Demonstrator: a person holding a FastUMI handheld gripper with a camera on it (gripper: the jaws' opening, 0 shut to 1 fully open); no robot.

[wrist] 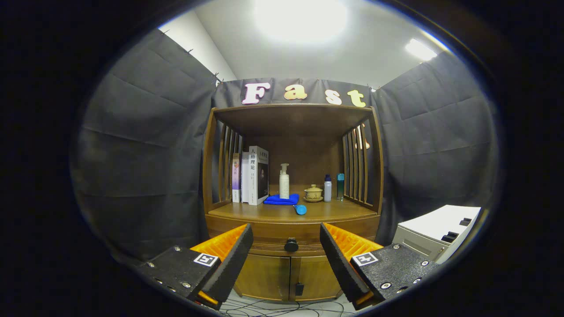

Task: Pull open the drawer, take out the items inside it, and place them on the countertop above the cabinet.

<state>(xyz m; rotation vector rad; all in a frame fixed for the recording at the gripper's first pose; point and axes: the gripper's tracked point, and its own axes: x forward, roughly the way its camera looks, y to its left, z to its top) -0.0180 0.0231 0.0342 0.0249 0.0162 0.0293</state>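
A wooden cabinet (293,229) stands ahead against the black cloth wall. Its drawer (269,244) is closed, with a round black knob (291,245) at the centre of its front. My gripper (286,241) is open, its two fingers some way short of the cabinet, and the knob shows between the fingertips. Nothing is held. On the countertop (335,211) above the drawer lie a folded blue cloth (282,200) and a small blue cylinder (300,209). What is inside the drawer is hidden.
On the countertop stand books (253,175) at the left, a white pump bottle (284,181), a lidded tea bowl (313,193) and two small bottles (333,187). Two cupboard doors (288,277) sit below the drawer. A white box (436,233) stands to the right. Cables lie on the floor.
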